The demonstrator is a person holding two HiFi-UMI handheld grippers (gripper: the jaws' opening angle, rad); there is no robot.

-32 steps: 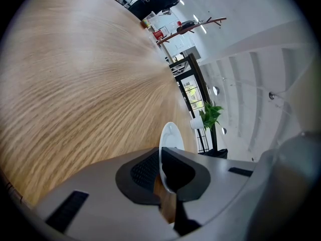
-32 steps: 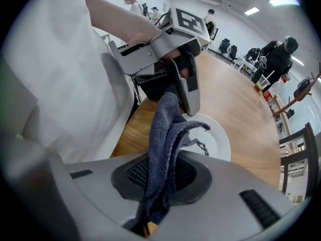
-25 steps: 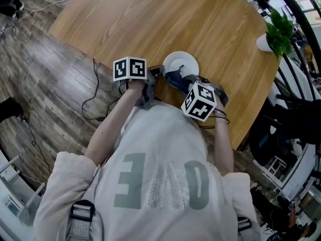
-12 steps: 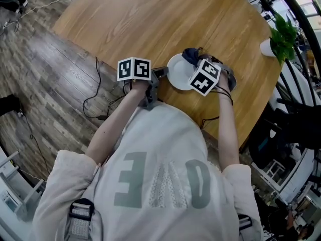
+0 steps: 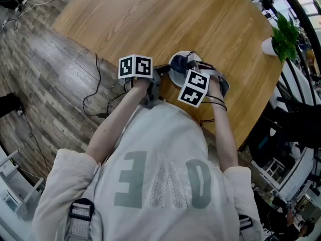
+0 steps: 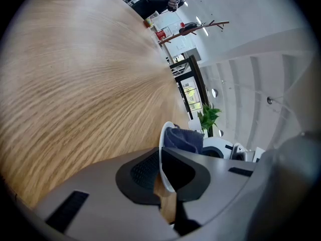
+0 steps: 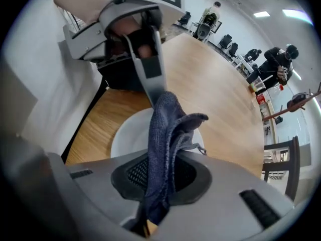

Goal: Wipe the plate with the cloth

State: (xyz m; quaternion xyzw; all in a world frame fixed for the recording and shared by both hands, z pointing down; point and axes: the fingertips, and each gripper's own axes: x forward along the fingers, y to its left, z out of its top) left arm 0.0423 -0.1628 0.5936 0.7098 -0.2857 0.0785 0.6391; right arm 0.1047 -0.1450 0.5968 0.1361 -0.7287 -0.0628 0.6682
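Two grips are set: the left gripper (image 6: 163,170) is pinched on the near rim of the white plate (image 7: 125,134), which rests on the wooden table (image 5: 150,19) near its edge, and the right gripper (image 7: 159,179) is clamped on the dark blue cloth (image 7: 168,124), which hangs over the plate. The plate is likely stiff, smooth, breakable and apt to slide, so a rim hold looks sensible; the cloth is soft and limp, best taken at a bunched fold. No brand shows on either; the shirt (image 5: 160,185) bears large grey letters, apparently O and E, and the marker cubes (image 5: 135,67) carry only patterns
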